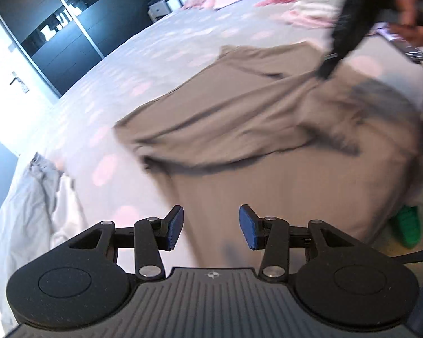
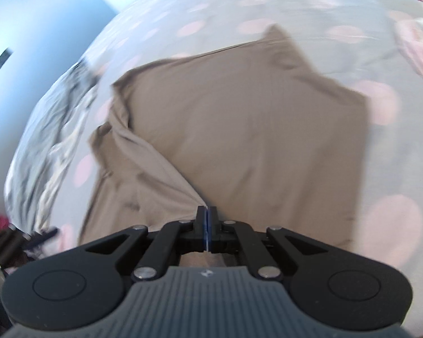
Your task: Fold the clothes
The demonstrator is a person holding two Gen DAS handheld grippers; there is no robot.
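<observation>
A tan garment (image 1: 239, 129) lies spread on the bed (image 1: 155, 50), whose cover is pale grey with pink dots. In the left wrist view it fills the middle of the frame and runs from the lower centre, just ahead of the tongs, up toward the upper right. That diagonal looks like its long axis, though motion blur softens the edges. The left tongs (image 1: 210, 226) at the bottom centre stand released, blue pads apart with nothing between them, and tan cloth lies directly beyond and below them. The right tongs (image 2: 206, 225) are clenched on a fold of the same garment (image 2: 239, 118). In the right wrist view a ridge of cloth rises from the left of the frame straight into the closed pads at the lower centre. The left wrist view also shows them (image 1: 328, 69) as a dark blurred shape at the upper right, pinching the cloth's far end, with a hand (image 1: 414, 5) behind. So 1 end is already held, and the free near end lies closest to the left tongs, almost under them. My judgement is that the coming move turns on the left tongs dropping forward and down onto that near edge. Other crumpled pale clothes (image 1: 42, 197) sit at the lower left, well apart from the tan piece.
</observation>
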